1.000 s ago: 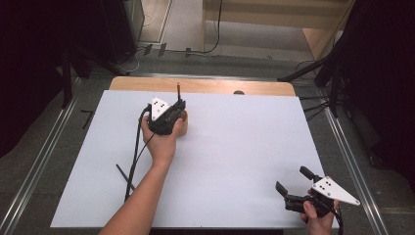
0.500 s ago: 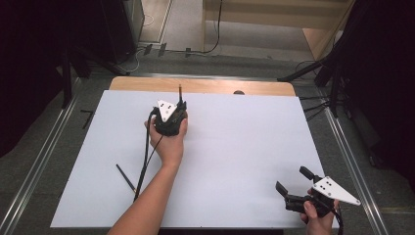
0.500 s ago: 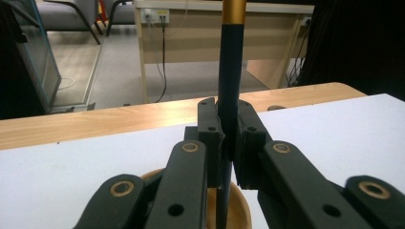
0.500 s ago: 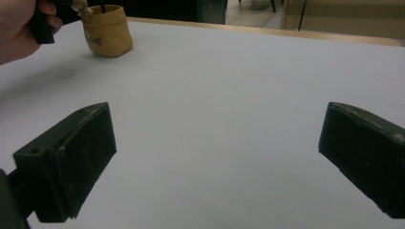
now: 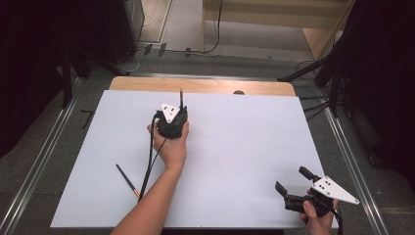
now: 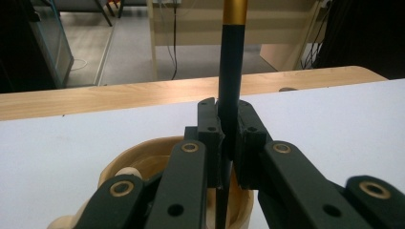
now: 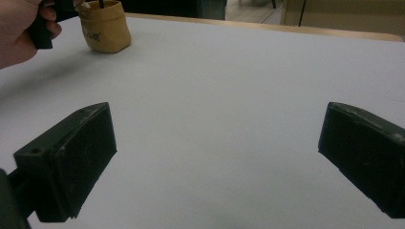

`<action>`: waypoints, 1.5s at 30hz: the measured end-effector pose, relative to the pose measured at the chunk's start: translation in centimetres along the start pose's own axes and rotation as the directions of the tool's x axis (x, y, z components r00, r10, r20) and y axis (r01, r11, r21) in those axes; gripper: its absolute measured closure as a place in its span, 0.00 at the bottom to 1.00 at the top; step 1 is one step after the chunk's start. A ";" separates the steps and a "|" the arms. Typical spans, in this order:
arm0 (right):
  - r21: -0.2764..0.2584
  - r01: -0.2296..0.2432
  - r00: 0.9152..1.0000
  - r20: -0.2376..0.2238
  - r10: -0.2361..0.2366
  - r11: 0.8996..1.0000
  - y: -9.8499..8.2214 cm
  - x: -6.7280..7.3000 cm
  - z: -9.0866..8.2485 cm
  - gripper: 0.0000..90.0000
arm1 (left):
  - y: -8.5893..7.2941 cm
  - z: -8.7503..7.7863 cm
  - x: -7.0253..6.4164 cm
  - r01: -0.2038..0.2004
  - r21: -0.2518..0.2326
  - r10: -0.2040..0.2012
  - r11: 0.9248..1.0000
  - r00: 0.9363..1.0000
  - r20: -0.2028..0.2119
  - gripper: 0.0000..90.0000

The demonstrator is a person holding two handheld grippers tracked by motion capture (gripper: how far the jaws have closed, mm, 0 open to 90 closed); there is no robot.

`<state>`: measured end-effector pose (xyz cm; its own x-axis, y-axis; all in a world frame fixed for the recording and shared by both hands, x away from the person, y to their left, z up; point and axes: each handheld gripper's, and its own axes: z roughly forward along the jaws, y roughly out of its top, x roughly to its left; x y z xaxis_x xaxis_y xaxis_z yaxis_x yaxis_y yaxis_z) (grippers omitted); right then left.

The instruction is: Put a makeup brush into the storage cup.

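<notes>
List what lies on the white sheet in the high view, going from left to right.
Thin dark chopstick with an orange tip lying flat → left gripper in the person's hand, clamped on a second upright dark chopstick → right gripper, jaws open, at the near right corner.

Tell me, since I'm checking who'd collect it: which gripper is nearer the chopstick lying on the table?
Left. The left gripper is up the sheet from the loose chopstick, shut on another chopstick. The right gripper waits open, far across at the near right corner.
</notes>
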<state>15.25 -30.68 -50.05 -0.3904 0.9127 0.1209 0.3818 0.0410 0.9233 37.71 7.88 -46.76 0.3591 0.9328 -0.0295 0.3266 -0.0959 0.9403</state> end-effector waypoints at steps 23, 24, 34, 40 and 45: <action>-0.002 0.012 1.000 -0.002 -0.012 1.000 0.0 0.2 0.1 0.00 | -0.1 -2.5 1.4 0.024 0.023 -0.027 0.999 0.990 0.136 0.77; -0.002 0.012 1.000 -0.001 -0.012 1.000 0.0 0.2 0.1 0.00 | -0.1 -2.7 1.4 0.024 0.025 -0.027 0.999 0.990 0.140 0.76; -0.006 0.009 1.000 0.007 -0.009 1.000 0.0 -0.1 -0.1 0.00 | 0.1 -4.9 2.1 0.019 0.024 -0.024 1.000 0.974 0.227 0.62; -0.007 0.007 1.000 0.007 -0.007 1.000 0.0 0.0 -0.1 0.00 | 0.5 -6.6 2.5 0.007 0.008 -0.009 1.000 0.964 0.266 0.53; -0.011 0.010 1.000 0.010 -0.010 1.000 0.0 0.0 -0.1 0.00 | 0.5 -8.0 3.5 0.032 0.005 -0.032 0.999 0.953 0.301 0.47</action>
<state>15.12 -30.72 -50.03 -0.3862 0.9161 0.1080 0.3685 0.0459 0.9285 32.13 13.85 -43.64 0.5953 0.7874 -0.1600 0.3421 -0.0682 0.9372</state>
